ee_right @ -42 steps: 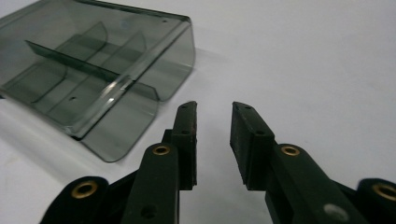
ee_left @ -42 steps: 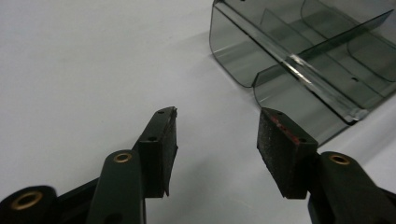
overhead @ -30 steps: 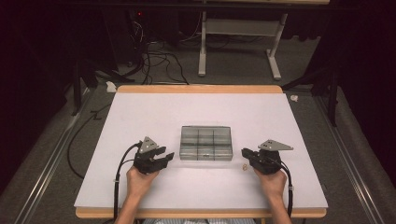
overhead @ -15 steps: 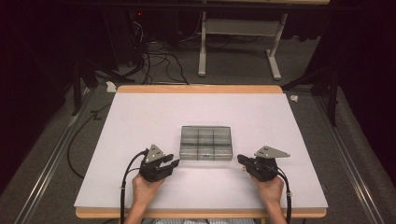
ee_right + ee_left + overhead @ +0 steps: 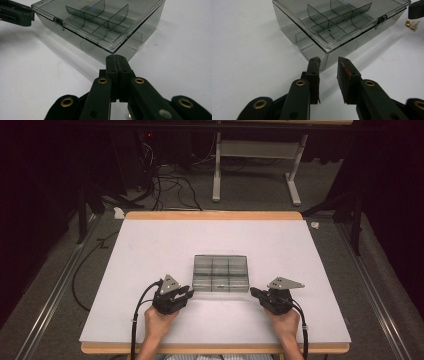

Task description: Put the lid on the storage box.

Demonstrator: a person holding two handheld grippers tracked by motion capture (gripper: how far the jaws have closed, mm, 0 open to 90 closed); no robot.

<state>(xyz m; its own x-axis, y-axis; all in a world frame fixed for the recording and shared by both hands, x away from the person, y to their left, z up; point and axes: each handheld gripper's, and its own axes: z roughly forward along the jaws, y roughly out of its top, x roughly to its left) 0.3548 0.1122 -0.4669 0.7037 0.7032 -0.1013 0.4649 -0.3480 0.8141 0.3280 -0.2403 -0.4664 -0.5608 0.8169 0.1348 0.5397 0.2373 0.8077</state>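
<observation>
A clear grey plastic box [image 5: 220, 273] with a latched lid and several inner compartments lies near the middle of the white table [image 5: 150, 250]. My left gripper [image 5: 188, 293] rests just left of its near corner. In the left gripper view its jaws [image 5: 328, 61] point at the box [image 5: 337, 22]; they have just been closing and keep a narrow gap with nothing in it. My right gripper [image 5: 254, 293] sits off the box's near right corner. Its jaws [image 5: 116, 58] are pressed together, empty, aimed at the box [image 5: 100, 22].
Two small brass pieces [image 5: 412, 24] lie on the table beside the box, near the right gripper's tip [image 5: 415, 10]. The left gripper [image 5: 15, 15] appears across the box in the right gripper view. Cables and a desk frame [image 5: 255, 165] stand on the floor beyond the table.
Both hands have slipped slightly back toward the near table edge. The left jaws stand closer together than before. The box has not moved.
</observation>
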